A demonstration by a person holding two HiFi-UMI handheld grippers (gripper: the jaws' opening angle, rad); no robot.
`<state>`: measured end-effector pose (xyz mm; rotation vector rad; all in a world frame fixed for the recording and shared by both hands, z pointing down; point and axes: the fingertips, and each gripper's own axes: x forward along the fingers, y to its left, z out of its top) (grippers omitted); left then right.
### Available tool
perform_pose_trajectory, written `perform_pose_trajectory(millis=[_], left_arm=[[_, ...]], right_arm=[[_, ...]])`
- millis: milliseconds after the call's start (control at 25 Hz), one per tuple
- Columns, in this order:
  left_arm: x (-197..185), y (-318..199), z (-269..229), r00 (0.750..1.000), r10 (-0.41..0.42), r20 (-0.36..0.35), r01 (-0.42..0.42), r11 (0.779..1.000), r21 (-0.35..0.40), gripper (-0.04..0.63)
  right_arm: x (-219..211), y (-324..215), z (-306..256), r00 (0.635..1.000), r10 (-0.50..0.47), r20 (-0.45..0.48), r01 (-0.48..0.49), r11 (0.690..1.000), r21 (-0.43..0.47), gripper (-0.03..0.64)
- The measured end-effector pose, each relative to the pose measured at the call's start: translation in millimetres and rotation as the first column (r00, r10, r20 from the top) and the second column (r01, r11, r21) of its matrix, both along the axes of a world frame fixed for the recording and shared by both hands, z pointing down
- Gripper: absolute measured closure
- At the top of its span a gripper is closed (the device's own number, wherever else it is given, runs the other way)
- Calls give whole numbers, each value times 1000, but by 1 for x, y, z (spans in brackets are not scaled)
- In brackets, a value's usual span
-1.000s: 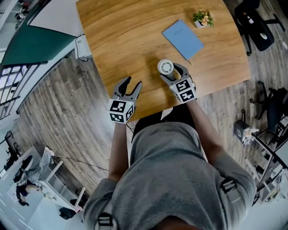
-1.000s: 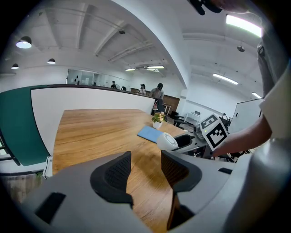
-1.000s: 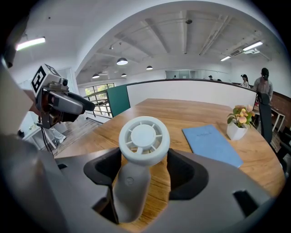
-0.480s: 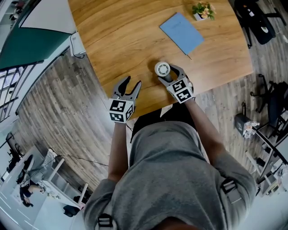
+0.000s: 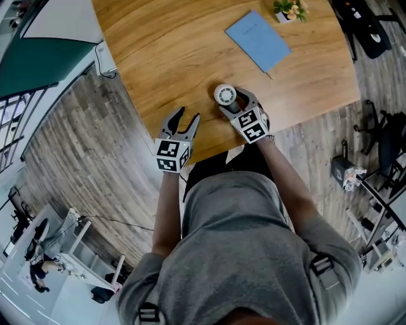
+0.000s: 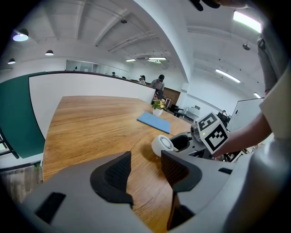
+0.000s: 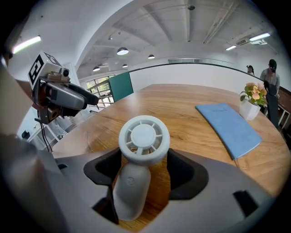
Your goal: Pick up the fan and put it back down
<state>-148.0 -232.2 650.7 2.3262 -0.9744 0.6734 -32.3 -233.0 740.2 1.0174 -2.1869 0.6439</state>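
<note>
A small white handheld fan (image 5: 224,94) with a round grille head stands between the jaws of my right gripper (image 5: 235,103), which is shut on it. In the right gripper view the fan (image 7: 143,136) is upright, with its head wedged between the two black pads and its handle running down between them. It hangs low over the wooden table (image 5: 158,51); I cannot tell whether its base touches the wood. My left gripper (image 5: 188,115) is open and holds nothing, over the table's near edge to the left of the fan (image 6: 162,145).
A blue notebook (image 5: 257,39) lies farther out on the table, with a small potted plant (image 5: 290,9) beyond it. A white box (image 5: 103,60) sits at the table's left edge. Office chairs (image 5: 361,25) stand on the floor to the right.
Both grippers have sunk toward the table. The fan came down with the right gripper, away from the notebook and nearer to me. Neither gripper's jaws changed.
</note>
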Motion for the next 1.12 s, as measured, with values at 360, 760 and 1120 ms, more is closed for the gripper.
perform_pose_trajectory(millis=[360, 760, 1120], left_arm=[[-2, -2, 6, 1000, 8, 3, -8, 1000, -8, 374], [-1, -3, 7, 1000, 19, -8, -19, 1000, -12, 374], [2, -4, 3, 1000, 17, -12, -17, 1000, 3, 374]], right_arm=[[-4, 0, 11, 999, 0, -44, -1, 1000, -23, 291], [-5, -1, 15, 999, 3, -49, -3, 1000, -11, 281], [-3, 2, 6, 1000, 6, -11, -6, 1000, 6, 247]])
